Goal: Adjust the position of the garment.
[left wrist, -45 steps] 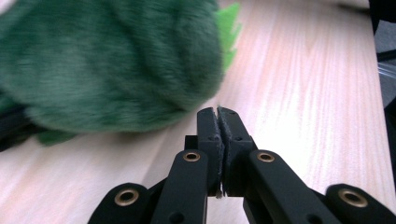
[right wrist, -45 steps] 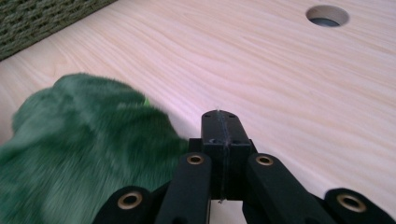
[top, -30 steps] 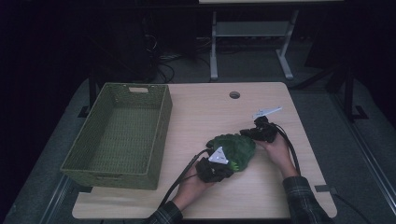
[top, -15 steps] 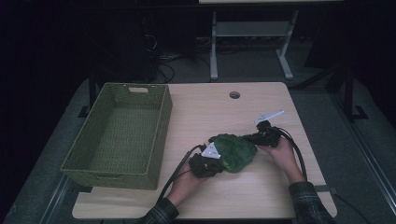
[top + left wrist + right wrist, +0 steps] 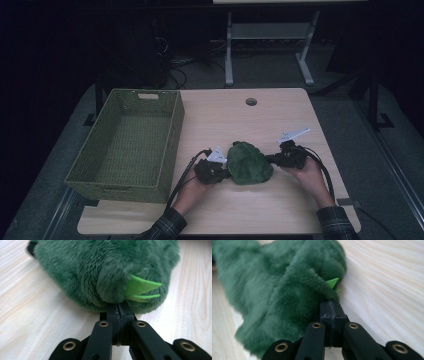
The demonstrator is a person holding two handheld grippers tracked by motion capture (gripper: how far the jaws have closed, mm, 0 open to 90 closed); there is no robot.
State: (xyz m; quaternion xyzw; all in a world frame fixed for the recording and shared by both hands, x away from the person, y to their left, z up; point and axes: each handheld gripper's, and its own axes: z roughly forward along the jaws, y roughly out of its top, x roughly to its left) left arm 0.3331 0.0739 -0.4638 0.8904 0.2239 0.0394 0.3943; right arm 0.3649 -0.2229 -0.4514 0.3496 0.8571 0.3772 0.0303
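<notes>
Left hand-held gripper (image 5: 226,170) pinches a fold of fur at the left edge of the green plush toy (image 5: 249,163), its jaws pressed together on the fabric, while the right hand-held gripper (image 5: 271,159) nips the toy's right edge in the same way, jaws pressed tight on the fur. Between them, the plush toy lies on the near middle of the bench (image 5: 235,117), with light green felt spikes (image 5: 141,288) showing beside the left jaws. Farther left, a green woven basket (image 5: 131,145) sits on the bench, apart from the toy.
</notes>
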